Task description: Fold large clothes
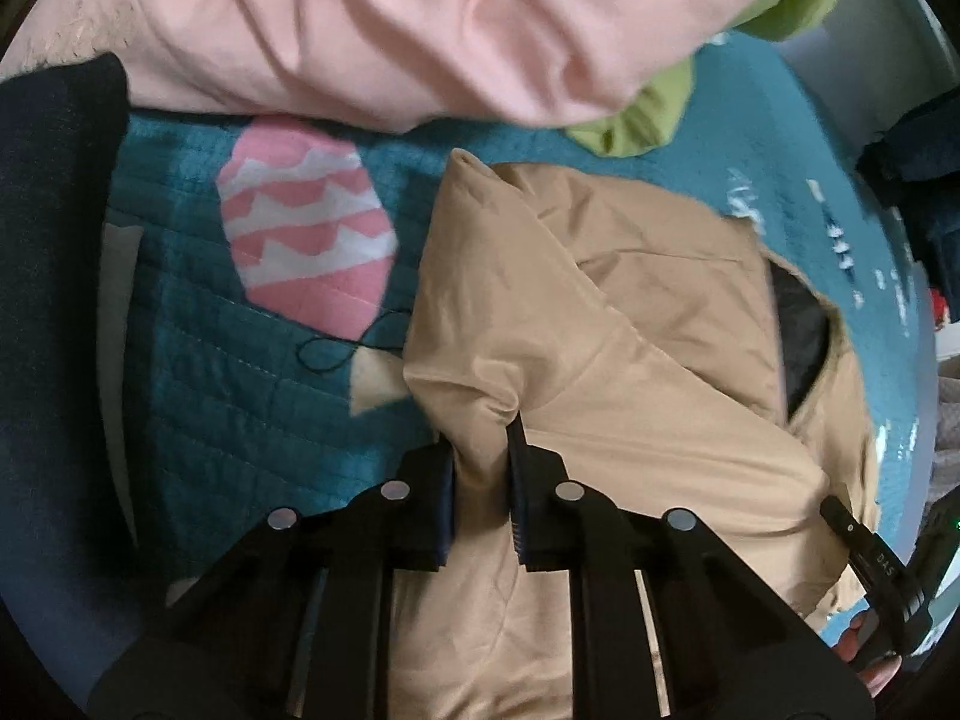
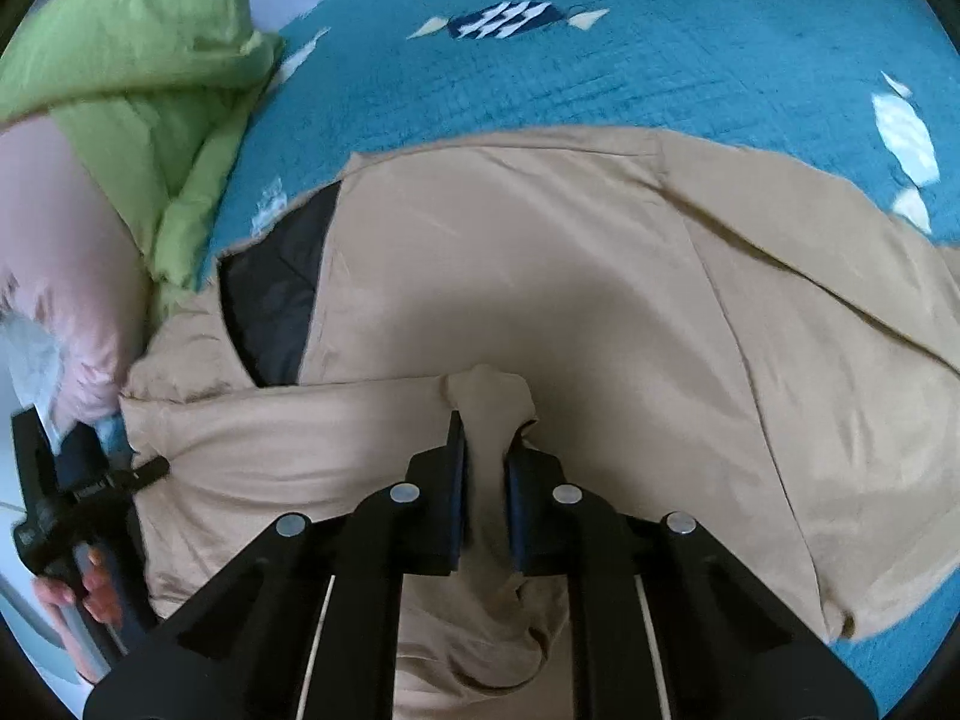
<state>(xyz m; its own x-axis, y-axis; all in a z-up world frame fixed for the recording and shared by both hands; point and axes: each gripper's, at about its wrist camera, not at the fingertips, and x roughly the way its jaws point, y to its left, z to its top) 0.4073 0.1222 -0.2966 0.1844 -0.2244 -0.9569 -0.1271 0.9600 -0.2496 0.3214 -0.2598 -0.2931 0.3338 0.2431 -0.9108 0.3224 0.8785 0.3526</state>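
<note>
A large tan jacket (image 1: 630,360) with a dark lining (image 1: 804,330) lies on a teal quilt (image 1: 240,420). My left gripper (image 1: 483,450) is shut on a bunched fold of the tan fabric at the jacket's left edge. In the right wrist view the same tan jacket (image 2: 540,270) spreads across the quilt (image 2: 600,60), its dark lining (image 2: 276,282) showing at the left. My right gripper (image 2: 486,444) is shut on a pinched ridge of the tan cloth. The other gripper's black body (image 2: 72,498) and a hand (image 2: 90,594) show at the left edge.
A pink garment (image 1: 390,24) and a green one (image 1: 648,114) lie at the far side of the quilt. The green garment (image 2: 132,72) and the pink one (image 2: 66,252) also sit at the left of the right wrist view. A dark item (image 1: 54,240) borders the left.
</note>
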